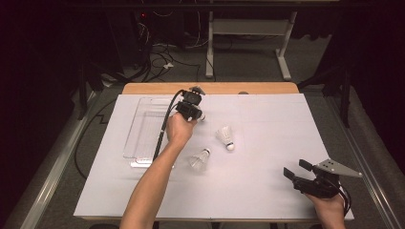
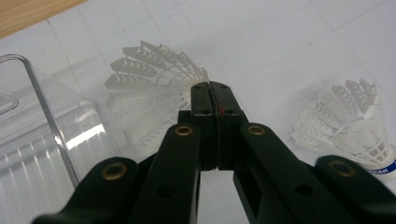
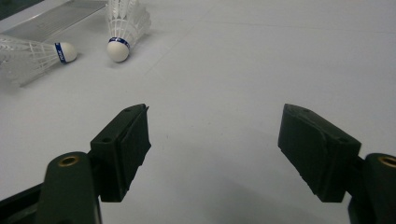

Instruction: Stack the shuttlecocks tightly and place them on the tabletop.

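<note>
- Left claw: jaws pressed together, pinching the feather skirt of a shuttlecock. Skirt fans out behind the jaw tips in the left gripper view; its cork end pokes out just right of the claw in the high view.
- Left claw sits toward the far side of the worktop, just right of the clear plastic tray. Cannot tell whether the held shuttlecock touches the worktop.
- Tray's corner and ribbed wall show just left of the jaws in the left gripper view.
- Two more shuttlecocks lie loose on the white sheet, near the middle: near shuttlecock on its side just right of the left forearm, far shuttlecock right of it, cork toward the person.
- Both loose ones have a blue band at the cork, seen in the right gripper view.
- Right claw: jaws wide apart, nothing between them. Held at the near right part of the worktop, well apart from all shuttlecocks, pointing left toward them.
</note>
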The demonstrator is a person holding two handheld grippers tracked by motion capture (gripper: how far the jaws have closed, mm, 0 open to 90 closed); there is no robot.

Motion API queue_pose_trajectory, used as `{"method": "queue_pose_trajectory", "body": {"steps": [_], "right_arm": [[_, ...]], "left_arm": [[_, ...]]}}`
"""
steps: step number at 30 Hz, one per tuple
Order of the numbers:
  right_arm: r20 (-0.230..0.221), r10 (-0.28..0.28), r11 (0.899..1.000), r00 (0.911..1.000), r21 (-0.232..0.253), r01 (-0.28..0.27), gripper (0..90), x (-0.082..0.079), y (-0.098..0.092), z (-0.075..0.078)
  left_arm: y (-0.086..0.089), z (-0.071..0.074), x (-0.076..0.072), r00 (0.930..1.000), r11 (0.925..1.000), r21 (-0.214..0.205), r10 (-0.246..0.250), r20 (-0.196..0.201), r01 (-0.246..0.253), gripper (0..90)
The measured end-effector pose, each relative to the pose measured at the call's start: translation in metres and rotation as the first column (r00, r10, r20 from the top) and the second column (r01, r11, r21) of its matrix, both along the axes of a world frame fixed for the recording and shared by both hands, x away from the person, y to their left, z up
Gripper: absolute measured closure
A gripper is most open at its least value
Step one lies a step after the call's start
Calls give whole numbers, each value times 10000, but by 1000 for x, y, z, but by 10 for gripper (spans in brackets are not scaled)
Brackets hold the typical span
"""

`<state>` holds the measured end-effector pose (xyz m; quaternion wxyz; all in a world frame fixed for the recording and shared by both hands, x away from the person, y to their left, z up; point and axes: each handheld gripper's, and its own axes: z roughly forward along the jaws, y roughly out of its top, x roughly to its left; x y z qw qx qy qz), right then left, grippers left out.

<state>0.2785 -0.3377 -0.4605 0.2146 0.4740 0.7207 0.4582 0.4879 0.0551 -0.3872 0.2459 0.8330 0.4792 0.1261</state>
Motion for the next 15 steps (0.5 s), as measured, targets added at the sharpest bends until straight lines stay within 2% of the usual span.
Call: {"method": "queue_pose_trajectory", "body": {"steps": [6, 15], "right_arm": [[-30, 41, 10000, 10000, -15, -41, 251, 0, 0, 0], [-30, 21, 10000, 10000, -27, -21, 252, 0, 0, 0]], "left_arm": [[3, -2, 2, 9997, 9997, 221, 85, -229, -80, 890], [2, 0, 3, 9998, 9998, 159, 77, 158, -80, 830]]}}
